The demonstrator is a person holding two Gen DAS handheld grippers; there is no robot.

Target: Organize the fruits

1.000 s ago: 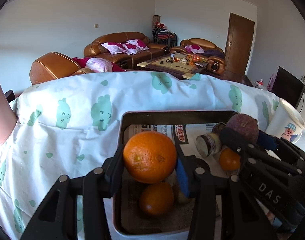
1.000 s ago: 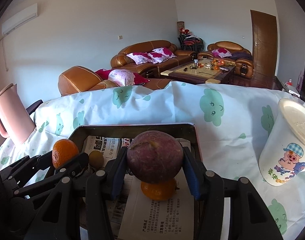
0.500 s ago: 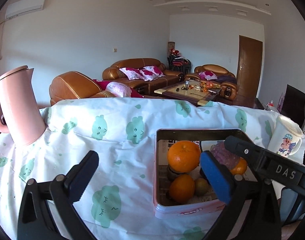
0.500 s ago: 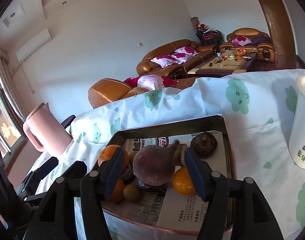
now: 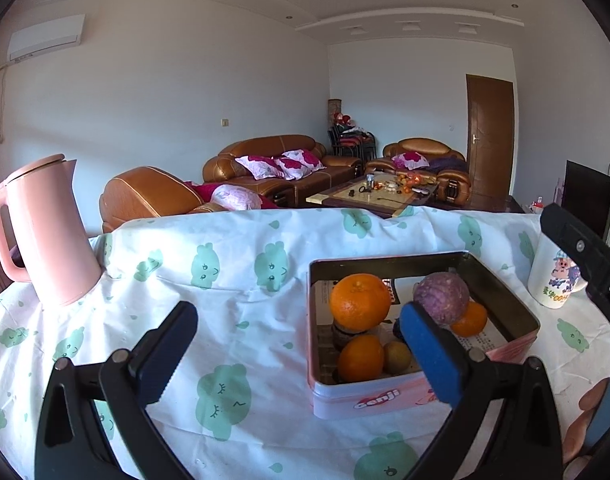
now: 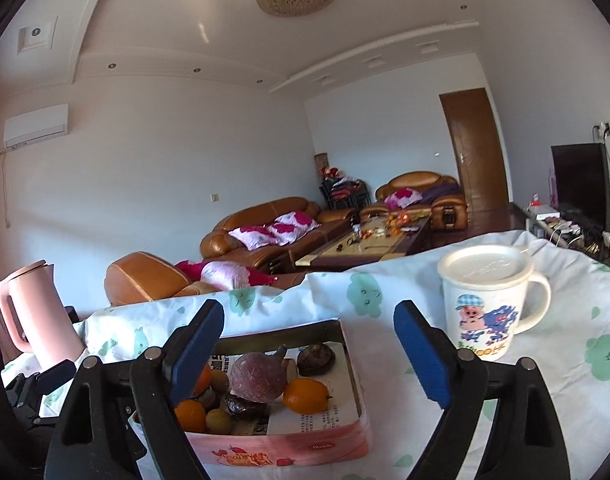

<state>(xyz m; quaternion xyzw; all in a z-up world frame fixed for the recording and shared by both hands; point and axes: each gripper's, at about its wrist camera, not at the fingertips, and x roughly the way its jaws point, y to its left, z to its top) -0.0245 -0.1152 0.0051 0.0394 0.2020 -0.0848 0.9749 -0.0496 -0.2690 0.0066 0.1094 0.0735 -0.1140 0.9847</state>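
A pink tin lined with printed paper stands on the cloth-covered table and holds several fruits. A big orange and a purple fruit sit on top of the pile. Smaller oranges and a greenish fruit lie beneath them. My left gripper stands wide open in front of the tin's left side, with nothing between its fingers. In the right wrist view, my right gripper hangs before the tin. Its jaws are opening and hold nothing. The purple fruit rests in the tin behind them.
A pink kettle stands at the table's left edge. A white lidded cartoon mug stands right of the tin. White tablecloth with green prints covers the table. Sofas and a coffee table lie beyond the far edge.
The left gripper let go of the big orange and the right gripper let go of the purple fruit. Both fruits now lie in the tin. Both grippers drew back and tilted upward.
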